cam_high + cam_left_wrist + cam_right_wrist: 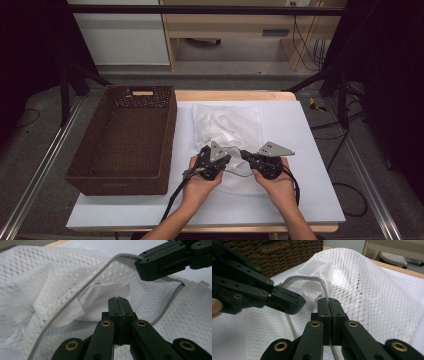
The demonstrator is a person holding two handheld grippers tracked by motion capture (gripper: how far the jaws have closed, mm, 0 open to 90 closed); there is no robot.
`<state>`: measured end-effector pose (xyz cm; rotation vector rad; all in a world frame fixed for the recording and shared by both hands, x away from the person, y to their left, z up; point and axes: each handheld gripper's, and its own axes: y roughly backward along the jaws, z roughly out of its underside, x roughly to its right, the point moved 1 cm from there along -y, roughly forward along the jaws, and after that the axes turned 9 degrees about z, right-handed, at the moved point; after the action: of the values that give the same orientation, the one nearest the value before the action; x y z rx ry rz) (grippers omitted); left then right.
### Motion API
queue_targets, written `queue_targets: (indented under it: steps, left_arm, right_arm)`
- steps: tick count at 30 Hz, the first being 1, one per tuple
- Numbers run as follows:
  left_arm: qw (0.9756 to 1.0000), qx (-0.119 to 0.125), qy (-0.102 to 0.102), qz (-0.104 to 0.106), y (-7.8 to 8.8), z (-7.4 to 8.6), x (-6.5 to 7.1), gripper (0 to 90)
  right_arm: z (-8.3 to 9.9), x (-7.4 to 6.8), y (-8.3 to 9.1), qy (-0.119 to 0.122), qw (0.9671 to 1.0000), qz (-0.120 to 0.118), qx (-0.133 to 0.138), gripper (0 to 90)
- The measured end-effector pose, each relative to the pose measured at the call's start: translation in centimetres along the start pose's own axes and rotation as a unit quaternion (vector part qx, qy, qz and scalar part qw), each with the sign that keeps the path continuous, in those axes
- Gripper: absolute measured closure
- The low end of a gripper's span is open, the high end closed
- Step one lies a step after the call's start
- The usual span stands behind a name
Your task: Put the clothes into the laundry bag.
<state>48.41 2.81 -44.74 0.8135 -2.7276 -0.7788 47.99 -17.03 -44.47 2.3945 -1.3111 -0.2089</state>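
A white mesh laundry bag (227, 122) lies on the white mat, its open end toward me. A white cloth (100, 300) shows inside the opening. My left gripper (227, 159) is at the bag's near edge, and in the left gripper view its jaws (119, 299) are pressed shut with mesh caught between them. Just to its right, my right gripper (245, 155) is shut on the bag's grey zipper band (312, 278), which runs into its jaws (328, 300). The band arches up between the two grippers, holding the mouth apart.
A brown wicker basket (87, 145) stands empty along the left side of the mat (300, 165), close to the bag. The wooden table edge (230, 95) lies behind the bag. Cables trail from both grippers toward me.
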Motion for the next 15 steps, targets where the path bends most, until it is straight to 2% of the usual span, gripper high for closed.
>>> queue_targets:
  steps: [3, 4, 5, 7, 10, 11, 15]
  left_arm:
    - [0.9998, 0.011, -0.015, -0.006, 1.7, 0.0, 0.1, 90.0]
    - [0.9998, 0.011, -0.015, -0.006, 1.7, 0.0, 0.1, 90.0]
    - [0.9996, 0.022, -0.015, -0.009, 2.6, 0.0, -0.1, 90.0]
    - [0.9994, 0.032, -0.008, -0.009, 3.4, 0.1, -0.3, 90.0]
    - [0.9994, 0.028, -0.014, -0.011, 3.8, 0.0, -0.5, 90.0]
    - [0.9991, 0.039, -0.009, -0.011, 4.5, -0.2, -0.8, 90.0]
    - [0.9986, 0.053, -0.002, -0.011, 5.1, -0.6, -1.1, 90.0]
  right_arm:
    - [-0.1, -0.3, 0.3, 0.006, 1.0000, -0.002, 0.001, 89.3]
    - [-0.1, -0.4, 0.4, 0.008, 1.0000, -0.002, 0.000, 89.3]
    - [-0.1, -0.5, 0.4, 0.012, 0.9999, -0.002, 0.001, 89.2]
    - [-0.1, -0.7, 0.5, 0.012, 0.9999, -0.002, 0.001, 89.3]
    - [-0.1, -0.8, 0.5, 0.013, 0.9999, -0.002, 0.000, 89.2]
    - [-0.1, -0.9, 0.5, 0.016, 0.9999, -0.002, 0.000, 89.2]
    - [-0.1, -0.9, 0.7, 0.019, 0.9998, 0.002, 0.002, 89.2]
